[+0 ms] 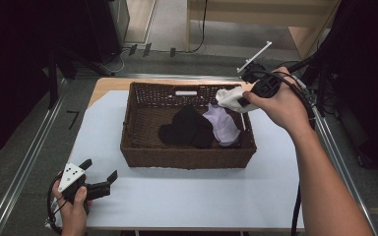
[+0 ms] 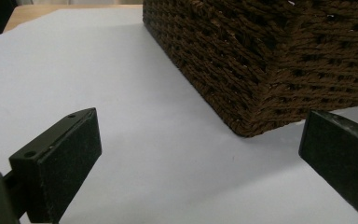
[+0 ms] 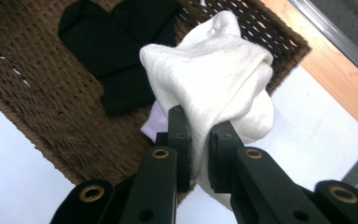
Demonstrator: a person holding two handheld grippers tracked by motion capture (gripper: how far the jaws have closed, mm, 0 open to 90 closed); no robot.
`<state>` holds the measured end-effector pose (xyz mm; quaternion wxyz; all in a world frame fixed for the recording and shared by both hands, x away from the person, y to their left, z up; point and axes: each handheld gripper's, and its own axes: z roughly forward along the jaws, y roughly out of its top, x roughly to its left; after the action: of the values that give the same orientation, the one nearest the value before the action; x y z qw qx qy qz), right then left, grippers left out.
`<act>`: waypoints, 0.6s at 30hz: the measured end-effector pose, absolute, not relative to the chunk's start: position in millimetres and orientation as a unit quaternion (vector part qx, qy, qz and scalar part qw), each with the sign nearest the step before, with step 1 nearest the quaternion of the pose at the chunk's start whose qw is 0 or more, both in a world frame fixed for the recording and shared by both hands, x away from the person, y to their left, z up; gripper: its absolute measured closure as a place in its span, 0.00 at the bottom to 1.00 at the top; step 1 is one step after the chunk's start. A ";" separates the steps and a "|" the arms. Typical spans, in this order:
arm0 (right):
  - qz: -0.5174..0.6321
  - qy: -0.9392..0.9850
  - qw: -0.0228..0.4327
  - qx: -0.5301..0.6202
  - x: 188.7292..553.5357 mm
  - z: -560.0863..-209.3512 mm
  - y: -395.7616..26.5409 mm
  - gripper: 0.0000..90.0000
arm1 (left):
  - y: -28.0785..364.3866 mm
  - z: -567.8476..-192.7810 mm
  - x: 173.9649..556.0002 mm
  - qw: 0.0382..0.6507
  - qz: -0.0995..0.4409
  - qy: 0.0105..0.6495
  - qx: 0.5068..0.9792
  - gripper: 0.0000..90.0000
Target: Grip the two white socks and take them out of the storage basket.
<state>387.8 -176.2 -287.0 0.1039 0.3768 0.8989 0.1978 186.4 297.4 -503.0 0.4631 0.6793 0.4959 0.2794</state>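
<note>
A brown wicker basket [image 1: 142, 152] stands on the white table sheet. Inside lie a black garment [image 1: 187, 129] and a pale lilac cloth [image 1: 224, 125]. My right gripper [image 1: 241, 101] hovers over the basket's far right corner, shut on a white sock [image 1: 230, 98], which bunches up between the jaws [image 3: 214, 79]. Below it in the right gripper view lie the black garment [image 3: 116, 42] and a bit of lilac cloth [image 3: 151, 125]. My left gripper [image 1: 99, 173] rests near the table's front left, open and empty, its jaws facing the basket's corner [image 2: 251, 93].
The white sheet [image 1: 187, 196] covers most of the wooden table [image 1: 109, 84]. Metal rails run along both sides of the table. A white label [image 1: 186, 93] hangs on the basket's far wall.
</note>
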 end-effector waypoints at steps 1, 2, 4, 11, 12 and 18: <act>0.195 0.898 0.108 0.380 387.4 -286.0 -181.4 0.91 | 297.3 -503.0 186.5 0.463 0.280 0.496 0.679 0.00; 0.195 0.898 0.108 0.380 387.4 -286.0 -181.4 0.91 | 297.3 -503.0 186.5 0.463 0.280 0.496 0.679 0.00; 0.192 0.895 0.112 0.386 386.2 -284.8 -186.7 0.91 | 297.4 -503.0 186.5 0.463 0.279 0.496 0.679 0.00; 0.194 0.889 0.120 0.397 383.1 -279.9 -205.5 0.91 | 297.1 -503.0 186.4 0.464 0.279 0.497 0.678 0.00; 0.193 0.889 0.122 0.397 382.7 -279.8 -208.0 0.91 | 297.0 -503.0 186.5 0.464 0.279 0.497 0.678 0.00; 0.190 0.885 0.127 0.407 380.8 -279.3 -222.1 0.91 | 297.0 -503.0 186.5 0.463 0.279 0.497 0.678 0.00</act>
<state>380.8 -222.1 -279.3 0.1269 0.4066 0.8846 0.1897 186.5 297.0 -503.0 0.4629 0.6784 0.4975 0.2793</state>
